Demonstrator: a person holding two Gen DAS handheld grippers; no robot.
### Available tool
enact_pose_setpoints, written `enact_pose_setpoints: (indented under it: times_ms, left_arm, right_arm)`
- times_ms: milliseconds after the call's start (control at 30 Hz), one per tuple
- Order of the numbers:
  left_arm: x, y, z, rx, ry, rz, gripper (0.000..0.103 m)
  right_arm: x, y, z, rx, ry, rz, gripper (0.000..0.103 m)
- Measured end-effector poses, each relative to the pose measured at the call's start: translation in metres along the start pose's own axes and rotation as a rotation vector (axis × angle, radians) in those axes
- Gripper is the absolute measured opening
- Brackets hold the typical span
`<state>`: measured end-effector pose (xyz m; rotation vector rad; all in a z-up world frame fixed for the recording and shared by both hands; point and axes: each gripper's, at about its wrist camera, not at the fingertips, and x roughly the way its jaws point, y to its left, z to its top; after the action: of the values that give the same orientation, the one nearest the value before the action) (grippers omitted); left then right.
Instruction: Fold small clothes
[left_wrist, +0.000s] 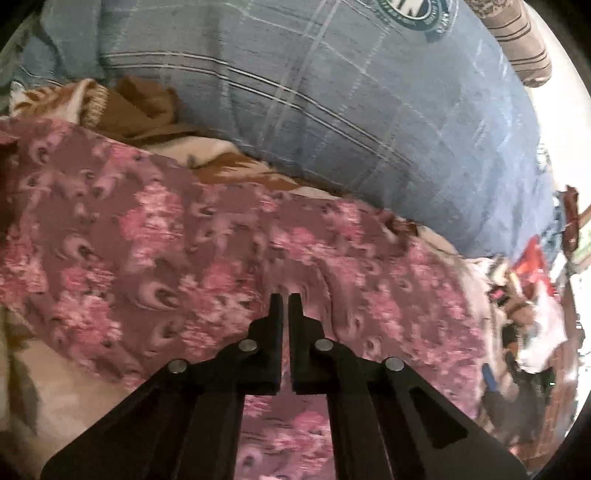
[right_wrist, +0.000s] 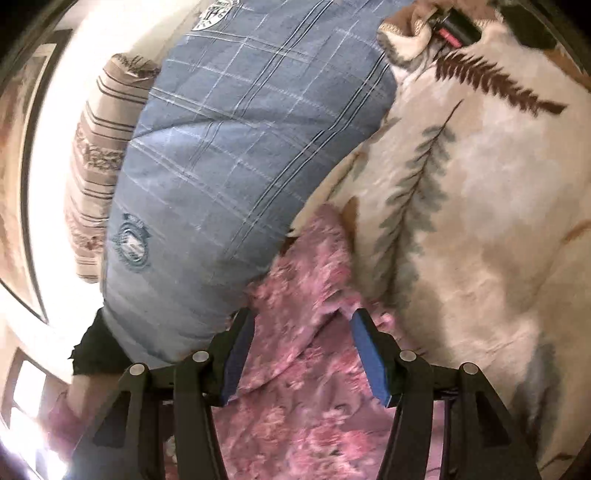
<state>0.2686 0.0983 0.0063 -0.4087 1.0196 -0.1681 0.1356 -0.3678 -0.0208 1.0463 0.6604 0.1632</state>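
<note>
A pink and maroon floral garment (left_wrist: 192, 236) lies spread on a cream blanket with leaf prints (left_wrist: 33, 398). My left gripper (left_wrist: 285, 300) hovers over the garment's middle with its black fingers nearly together and nothing between them. In the right wrist view the same floral garment (right_wrist: 306, 362) runs under my right gripper (right_wrist: 301, 317). Its blue-padded fingers (right_wrist: 369, 354) are spread wide, and a fold of the garment lies between them. The view is blurred.
A blue checked pillow (left_wrist: 332, 103) lies behind the garment and shows in the right wrist view too (right_wrist: 229, 147). A striped beige pillow (right_wrist: 96, 155) sits beyond it. Brown cloth (left_wrist: 144, 110) is bunched at the pillow's left. Clutter (left_wrist: 528, 302) lies at the far right.
</note>
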Motion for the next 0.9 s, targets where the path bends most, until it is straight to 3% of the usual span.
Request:
enact_pose_setpoints:
  times_ms: [133,200,267,300,333,400,500,567,733,767,800,833,867,900]
  left_arm:
    - [0.008,0.01,-0.002,-0.039,0.042,-0.001,0.001]
    - [0.012,0.006,-0.005,-0.031,0.065,0.009,0.001]
    - [0.008,0.0,-0.006,-0.014,0.063,0.005,0.001]
    - [0.006,-0.002,-0.006,-0.009,0.059,-0.002,0.002]
    - [0.003,-0.004,-0.006,-0.004,0.054,-0.008,0.002]
    - [0.001,-0.012,-0.006,0.018,0.051,-0.015,0.003]
    - [0.018,-0.035,-0.011,0.088,0.105,0.019,0.013]
    - [0.027,-0.046,-0.015,0.147,0.128,0.071,0.013]
    - [0.021,-0.057,-0.012,0.142,0.109,0.022,0.016]
    - [0.019,-0.06,-0.008,0.127,0.102,0.011,0.024]
    - [0.018,-0.063,-0.005,0.119,0.097,0.007,0.04]
    - [0.018,-0.066,-0.002,0.112,0.089,0.005,0.046]
    - [0.019,-0.069,0.0,0.111,0.081,0.008,0.054]
    - [0.022,-0.071,0.002,0.115,0.073,0.02,0.057]
  right_arm:
    - [0.025,-0.004,-0.002,0.052,0.054,0.019,0.058]
    - [0.037,-0.008,0.004,0.072,0.041,-0.006,0.057]
    - [0.043,-0.011,0.011,0.101,0.017,-0.028,0.042]
    - [0.042,-0.009,0.015,0.103,0.007,-0.013,0.014]
    - [0.04,-0.006,0.017,0.09,-0.009,-0.005,0.005]
    - [0.032,0.001,0.02,0.029,-0.055,-0.014,0.005]
    - [0.048,-0.012,0.014,-0.011,0.034,-0.154,0.008]
    - [0.044,-0.021,0.008,0.025,0.052,-0.114,0.004]
    - [0.005,0.001,0.004,-0.038,-0.038,-0.116,0.024]
    - [0.001,0.011,0.007,-0.079,-0.07,-0.109,0.028]
    - [0.004,0.019,0.01,-0.113,-0.084,-0.106,0.038]
    - [0.008,0.029,0.012,-0.151,-0.089,-0.108,0.046]
    - [0.017,0.038,0.014,-0.187,-0.086,-0.117,0.047]
    - [0.029,0.046,0.014,-0.225,-0.073,-0.133,0.047]
